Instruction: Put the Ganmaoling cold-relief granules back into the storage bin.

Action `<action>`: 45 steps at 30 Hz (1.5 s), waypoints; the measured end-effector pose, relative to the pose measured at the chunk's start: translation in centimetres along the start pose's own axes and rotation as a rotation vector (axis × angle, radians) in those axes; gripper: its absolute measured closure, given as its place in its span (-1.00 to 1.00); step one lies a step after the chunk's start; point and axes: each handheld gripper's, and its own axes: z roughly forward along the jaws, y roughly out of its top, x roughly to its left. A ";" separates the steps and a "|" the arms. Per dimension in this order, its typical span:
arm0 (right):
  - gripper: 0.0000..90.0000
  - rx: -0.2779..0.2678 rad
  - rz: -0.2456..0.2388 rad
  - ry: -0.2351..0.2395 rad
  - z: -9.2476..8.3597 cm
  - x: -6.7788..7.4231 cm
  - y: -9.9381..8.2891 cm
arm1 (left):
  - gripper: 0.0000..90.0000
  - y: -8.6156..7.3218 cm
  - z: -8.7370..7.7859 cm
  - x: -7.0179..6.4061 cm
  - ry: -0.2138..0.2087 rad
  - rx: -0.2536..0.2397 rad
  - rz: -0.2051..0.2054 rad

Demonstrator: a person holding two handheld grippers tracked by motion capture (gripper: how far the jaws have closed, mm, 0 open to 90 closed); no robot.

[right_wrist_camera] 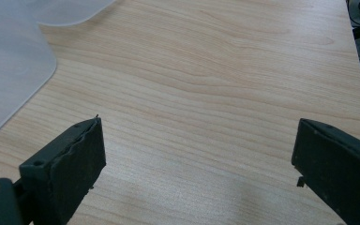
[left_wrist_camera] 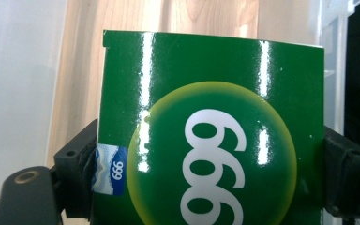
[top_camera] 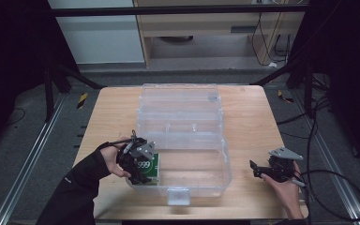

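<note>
Probably to pack it, our left gripper (top_camera: 138, 164) clamps the green box (left_wrist_camera: 211, 126) inside the clear bin's (top_camera: 215, 180) left end; our right gripper (top_camera: 267, 169), jaws wide, waits right of the bin.

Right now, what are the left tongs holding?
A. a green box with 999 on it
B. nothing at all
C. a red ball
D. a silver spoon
A: in the left gripper view the black jaws of the left tongs press on both sides of the green 999 box, and the high view shows it held at the near left corner of the clear plastic bin.
</note>
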 end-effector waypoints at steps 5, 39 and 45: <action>-0.93 0.002 -0.002 0.000 0.0 0.0 0.0 | -0.70 -0.1 0.4 0.0 -0.001 0.001 -0.004; -0.94 0.008 -0.006 -0.004 0.0 0.1 0.0 | -0.68 -0.8 -2.5 -0.7 0.076 -0.082 -0.029; -0.94 0.006 -0.005 -0.003 0.0 0.0 0.0 | -0.60 -1.7 -3.8 -1.1 0.120 -0.129 -0.062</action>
